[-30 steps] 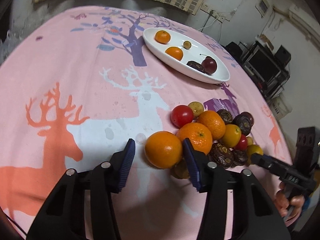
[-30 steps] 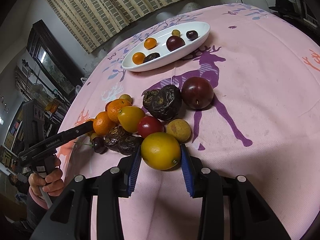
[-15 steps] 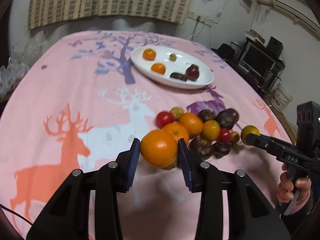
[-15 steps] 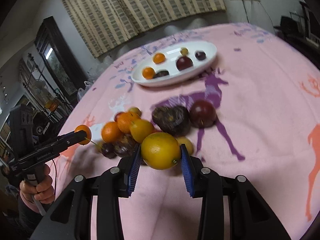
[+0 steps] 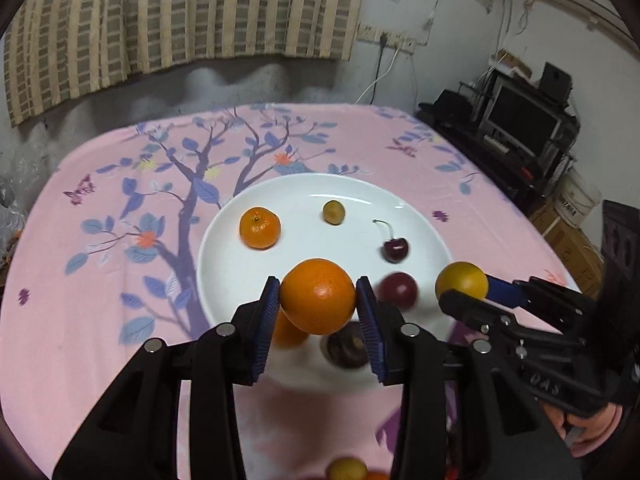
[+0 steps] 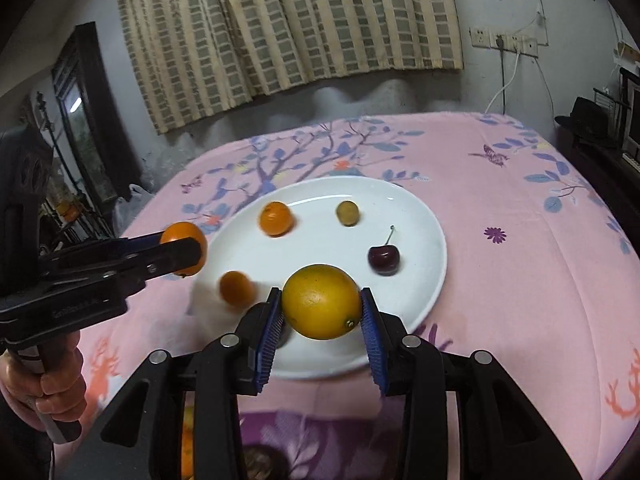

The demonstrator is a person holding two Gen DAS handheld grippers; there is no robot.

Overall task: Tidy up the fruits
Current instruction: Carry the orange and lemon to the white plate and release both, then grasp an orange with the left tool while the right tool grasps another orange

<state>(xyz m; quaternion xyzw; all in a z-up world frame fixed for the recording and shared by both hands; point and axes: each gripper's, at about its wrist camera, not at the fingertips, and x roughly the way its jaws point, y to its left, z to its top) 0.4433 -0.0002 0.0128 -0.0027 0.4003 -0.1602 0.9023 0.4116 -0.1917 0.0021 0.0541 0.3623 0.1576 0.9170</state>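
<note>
2 fruits are in your grip, 1 per gripper. Your left gripper has its jaws closed to a narrow gap on an orange, both blue pads pressed flat against its sides, the fruit seated right at the fingertips. Your right gripper clamps a yellow-orange citrus the same way, pads touching each flank, the fruit's stem end turned low right. Both fruits hang in the air over the near rim of the white plate on the pink tablecloth.

On the plate lie a mandarin, a small olive-green fruit and a stemmed cherry, each well apart from the others.

Only the left wrist view shows a round dark-red fruit just beside the right pad and a dark wrinkled fruit beneath the jaws; it also shows your right gripper from the side. Only the right wrist view shows a blurred second mandarin near the plate's left edge and your left hand on its handle.
</note>
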